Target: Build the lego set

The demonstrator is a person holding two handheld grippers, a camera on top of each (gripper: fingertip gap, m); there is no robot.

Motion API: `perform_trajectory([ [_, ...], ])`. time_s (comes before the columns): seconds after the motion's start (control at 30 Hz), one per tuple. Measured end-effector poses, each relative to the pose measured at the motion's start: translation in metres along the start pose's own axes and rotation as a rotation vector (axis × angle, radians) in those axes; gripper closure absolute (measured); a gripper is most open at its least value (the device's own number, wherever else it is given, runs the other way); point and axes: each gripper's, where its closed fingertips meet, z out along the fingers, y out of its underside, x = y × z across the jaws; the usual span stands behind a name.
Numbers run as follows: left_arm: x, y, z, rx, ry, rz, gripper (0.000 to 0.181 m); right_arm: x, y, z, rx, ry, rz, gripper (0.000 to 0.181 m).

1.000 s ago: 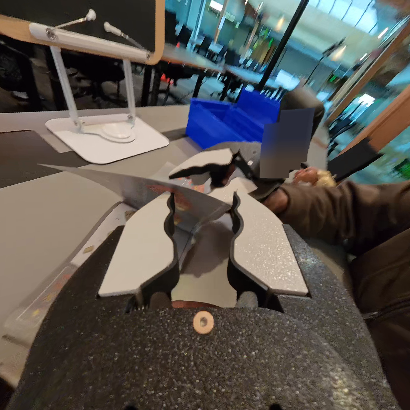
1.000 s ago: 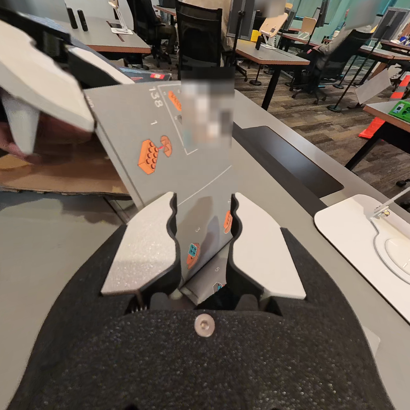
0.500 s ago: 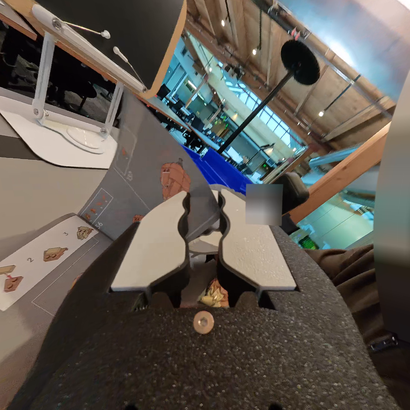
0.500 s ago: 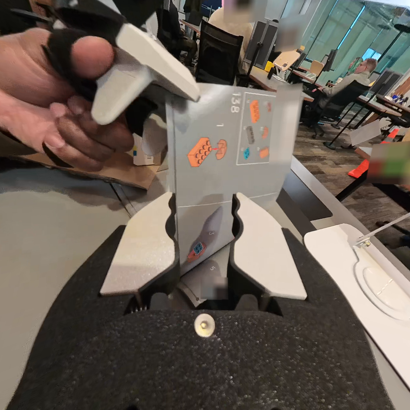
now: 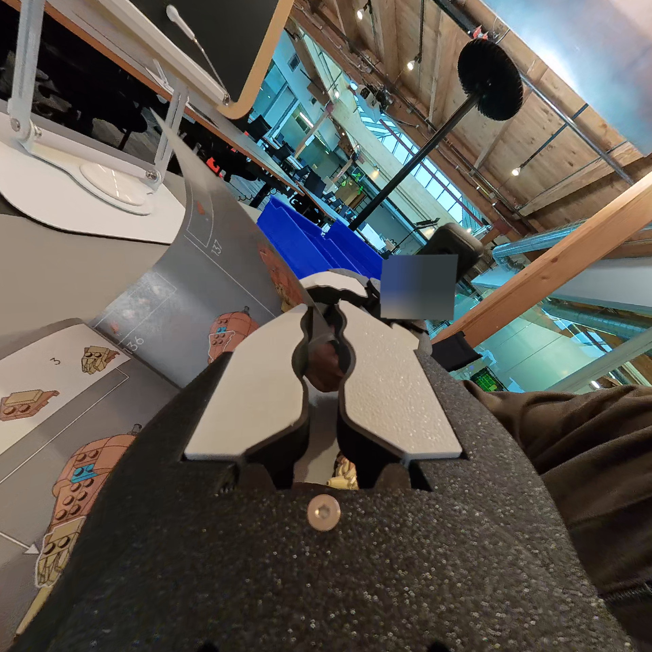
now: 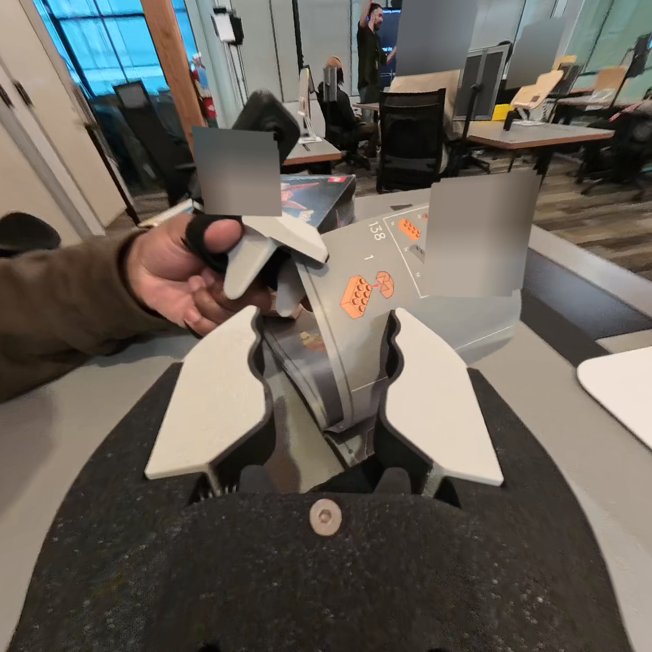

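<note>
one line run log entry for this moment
phase: turning manual page | left tool: shut on instruction booklet page edge | right tool: open, over booklet spine | page: lifted, curled | bricks: untouched

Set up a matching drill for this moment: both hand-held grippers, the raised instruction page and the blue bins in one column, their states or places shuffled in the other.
Column 1
1. left hand-held gripper
2. right hand-held gripper
3. instruction page
4. blue bins

Column 2
A. fingers wide apart, gripping nothing
B. bent upward in a curve
C. farther off, behind the instruction page
D. closed on the instruction page's edge

Pairs: 1-D, 2-A, 3-B, 4-C
</note>
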Motion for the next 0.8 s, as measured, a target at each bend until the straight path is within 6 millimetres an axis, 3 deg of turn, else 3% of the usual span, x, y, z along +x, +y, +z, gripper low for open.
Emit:
perform_trajectory([
  [0.03,-0.002,0.002,0.002,0.000,-0.004,-0.002,0.170,0.002,0.001,-0.002,0.011,-0.001,0.032,0.113],
  [0.23,-0.002,0.007,0.007,0.005,0.008,-0.007,0.169,0.027,0.023,-0.004,-0.108,0.180,-0.065,0.118],
  [0.43,-0.003,0.003,0.005,0.028,0.024,-0.021,0.167,0.027,0.036,0.000,-0.176,0.227,-0.148,0.121],
  [0.8,0.000,-0.003,0.001,0.058,0.064,-0.035,0.153,0.039,0.043,-0.003,-0.184,0.267,-0.119,0.126],
])
